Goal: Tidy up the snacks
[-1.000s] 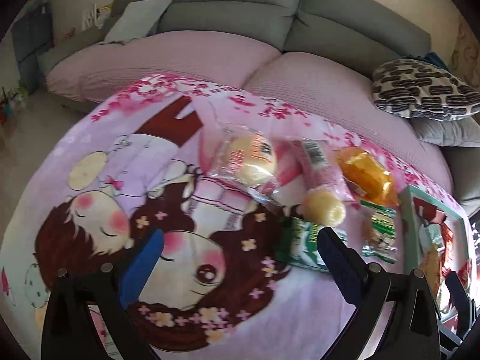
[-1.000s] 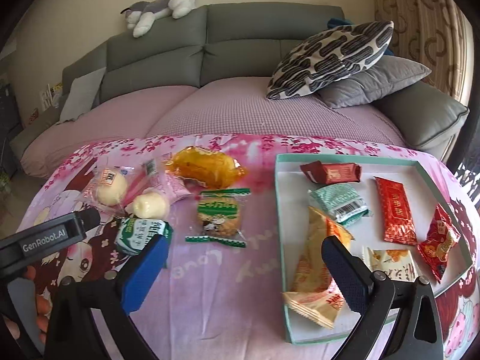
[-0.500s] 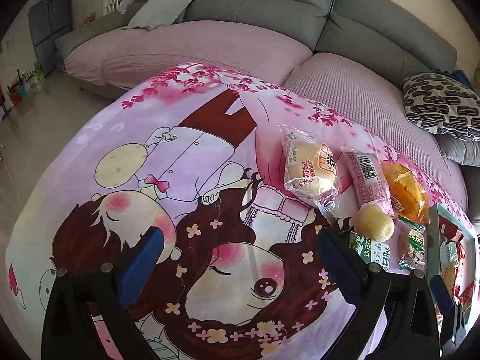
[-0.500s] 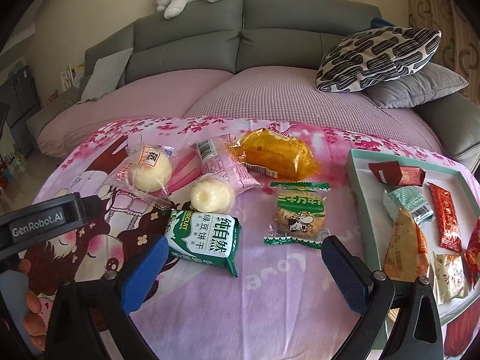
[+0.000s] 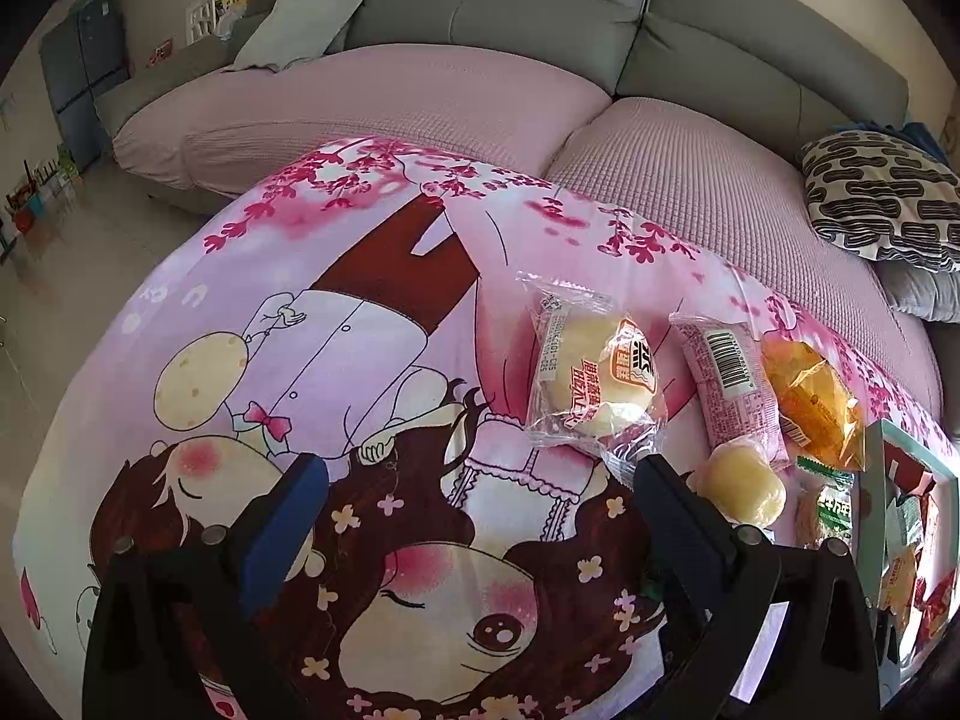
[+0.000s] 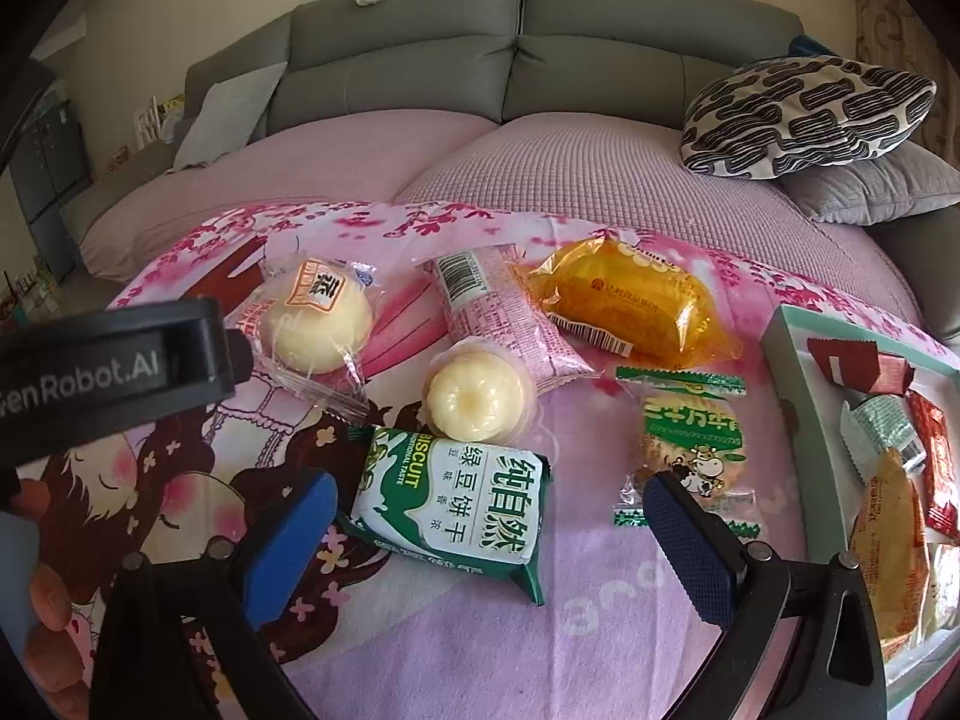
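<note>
Tongs both wide, empty; right gripper (image 6: pixel 489 516) now closer over green biscuit pack (image 6: pixel 456 507) vs before

The left wrist view looks down and forward over the left claw (image 5: pixel 474 516) at the cartoon-printed cloth (image 5: pixel 336 324), facing the grey sofa (image 5: pixel 510 6) at 12 o'clock, with the snacks off at 3 o'clock. The right wrist view sits lower and nearer, over the right claw (image 6: pixel 489 525), facing the same sofa. Both views share the wrapped bun (image 5: pixel 594 372) (image 6: pixel 318 324), the orange packet (image 5: pixel 813 402) (image 6: pixel 630 300) and the tray (image 5: pixel 873 480) (image 6: pixel 780 348).
</note>
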{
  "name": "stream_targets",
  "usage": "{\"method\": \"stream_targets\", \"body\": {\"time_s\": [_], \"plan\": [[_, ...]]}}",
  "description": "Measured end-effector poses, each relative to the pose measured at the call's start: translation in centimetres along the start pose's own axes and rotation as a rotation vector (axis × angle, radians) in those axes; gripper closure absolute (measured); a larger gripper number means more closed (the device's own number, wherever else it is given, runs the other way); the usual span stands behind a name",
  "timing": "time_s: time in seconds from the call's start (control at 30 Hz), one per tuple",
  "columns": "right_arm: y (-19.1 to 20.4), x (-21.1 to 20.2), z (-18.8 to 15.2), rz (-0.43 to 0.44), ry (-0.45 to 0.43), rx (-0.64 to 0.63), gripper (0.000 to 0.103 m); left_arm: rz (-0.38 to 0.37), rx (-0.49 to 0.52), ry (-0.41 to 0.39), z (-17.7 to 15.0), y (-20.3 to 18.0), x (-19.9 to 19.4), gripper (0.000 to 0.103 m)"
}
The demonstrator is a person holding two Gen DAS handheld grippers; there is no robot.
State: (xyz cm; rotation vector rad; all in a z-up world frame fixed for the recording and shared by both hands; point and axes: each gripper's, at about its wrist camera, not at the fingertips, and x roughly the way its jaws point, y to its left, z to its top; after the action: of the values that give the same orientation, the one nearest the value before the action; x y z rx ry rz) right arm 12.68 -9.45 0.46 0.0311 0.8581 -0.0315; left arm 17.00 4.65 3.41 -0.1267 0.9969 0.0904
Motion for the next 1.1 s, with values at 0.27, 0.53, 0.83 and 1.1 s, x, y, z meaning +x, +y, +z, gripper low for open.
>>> {"method": "stream_targets", "body": {"time_s": [0.27,0.53,0.83,1.1], "plan": [[-0.6,0.9,0.0,0.005,0.020,0.038,0.000,-0.035,0.041,-0.029,1.1,-1.0,0.4,0.001],[-0.8,0.8,0.3,0.023,0.031,0.059,0.021,-0.061,0.050,-0.019,2.4,-1.9,2.5,0.005],[-1.0,0.1,0.2,0.047,0.045,0.069,0.037,-0.196,0.031,0.032,2.5,-2.6,4.0,0.050],[-2.2,-1.7,-0.1,0.085,0.046,0.102,0.037,-0.202,-0.012,0.004,1.6,-2.2,2.2,0.065]]}}
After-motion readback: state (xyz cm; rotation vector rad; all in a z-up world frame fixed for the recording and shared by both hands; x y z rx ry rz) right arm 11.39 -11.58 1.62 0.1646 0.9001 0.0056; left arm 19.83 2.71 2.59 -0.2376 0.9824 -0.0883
